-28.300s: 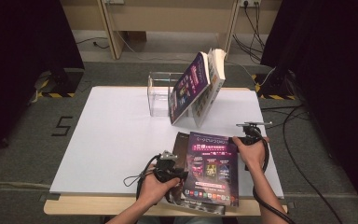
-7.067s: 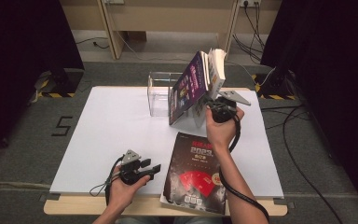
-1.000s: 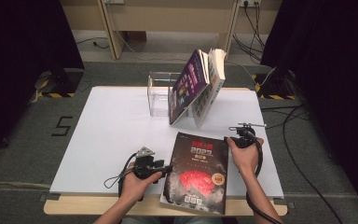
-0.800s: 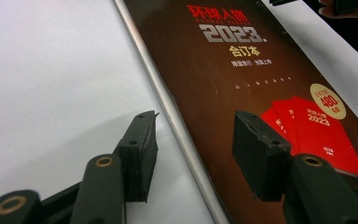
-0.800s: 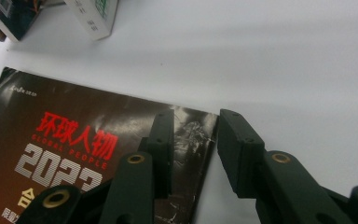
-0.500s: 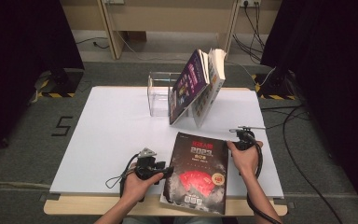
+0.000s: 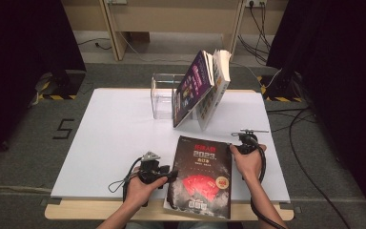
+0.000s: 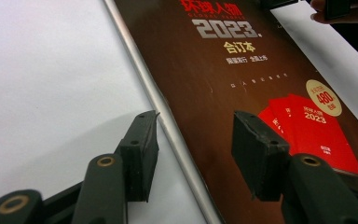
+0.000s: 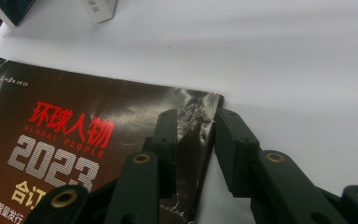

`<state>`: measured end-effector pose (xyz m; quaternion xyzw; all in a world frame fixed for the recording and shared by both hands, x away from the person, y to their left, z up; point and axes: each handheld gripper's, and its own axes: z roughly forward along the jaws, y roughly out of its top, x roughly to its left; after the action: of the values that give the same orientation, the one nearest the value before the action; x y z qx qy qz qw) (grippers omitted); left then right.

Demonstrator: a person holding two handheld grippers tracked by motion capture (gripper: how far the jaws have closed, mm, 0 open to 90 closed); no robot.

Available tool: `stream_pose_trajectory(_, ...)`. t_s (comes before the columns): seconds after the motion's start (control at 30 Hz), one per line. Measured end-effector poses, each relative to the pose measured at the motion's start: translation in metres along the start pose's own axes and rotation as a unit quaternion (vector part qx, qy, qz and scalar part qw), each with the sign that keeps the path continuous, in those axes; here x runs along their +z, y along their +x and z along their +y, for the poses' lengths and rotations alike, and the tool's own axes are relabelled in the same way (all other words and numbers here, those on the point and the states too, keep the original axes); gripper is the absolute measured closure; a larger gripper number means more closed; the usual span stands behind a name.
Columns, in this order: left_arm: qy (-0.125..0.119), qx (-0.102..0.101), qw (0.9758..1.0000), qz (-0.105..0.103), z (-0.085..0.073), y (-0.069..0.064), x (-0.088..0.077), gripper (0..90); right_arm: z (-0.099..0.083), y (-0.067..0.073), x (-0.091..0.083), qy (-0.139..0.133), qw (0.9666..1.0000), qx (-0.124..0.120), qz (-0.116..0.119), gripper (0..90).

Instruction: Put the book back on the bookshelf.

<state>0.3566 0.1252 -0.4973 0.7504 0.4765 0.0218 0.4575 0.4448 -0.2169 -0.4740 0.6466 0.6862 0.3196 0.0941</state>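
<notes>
While the dark magazine [image 7: 201,179] lies lengthwise away from the person, the left claw [image 8: 193,154] gapes across its spine edge; the right claw [image 9: 193,149], part-open, straddles its far right corner, gripping nothing.

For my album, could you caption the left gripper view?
Open left gripper straddling the spine edge of a dark brown 2023 magazine on a white table.

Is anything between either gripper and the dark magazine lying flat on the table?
Nothing visible. The left gripper straddles the magazine's spine edge with its jaws open, and the right gripper straddles the far right corner, also open. Only bare table lies around them.
</notes>
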Motion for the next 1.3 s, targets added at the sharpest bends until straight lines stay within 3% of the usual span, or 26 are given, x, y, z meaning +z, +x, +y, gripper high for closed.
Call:
stream_pose_trajectory(0.67, -0.002, -0.008, 1.0, 0.002, -0.005, 0.004, -0.008, 50.5, -0.003, 0.023, 0.007, 0.006, 0.9997, -0.022, 0.011, 69.0)
stream_pose_trajectory(0.97, -0.003, -0.007, 0.9999, 0.009, -0.007, 0.008, -0.013, 56.3, -0.005, 0.034, 0.009, 0.009, 0.9997, -0.022, 0.011, 68.0)
stream_pose_trajectory(1.07, -0.003, -0.012, 0.9999, 0.008, -0.007, 0.008, -0.013, 56.4, -0.004, 0.035, 0.009, 0.012, 0.9995, -0.025, 0.012, 67.4)
stream_pose_trajectory(1.17, -0.004, -0.012, 0.9999, 0.009, -0.007, 0.008, -0.013, 56.0, 0.002, 0.028, 0.01, 0.015, 0.9992, -0.018, 0.033, 66.7)
stream_pose_trajectory(1.3, -0.004, -0.012, 0.9999, 0.01, -0.008, 0.008, -0.014, 56.5, 0.012, 0.024, 0.013, 0.009, 0.9994, -0.015, 0.031, 64.2)
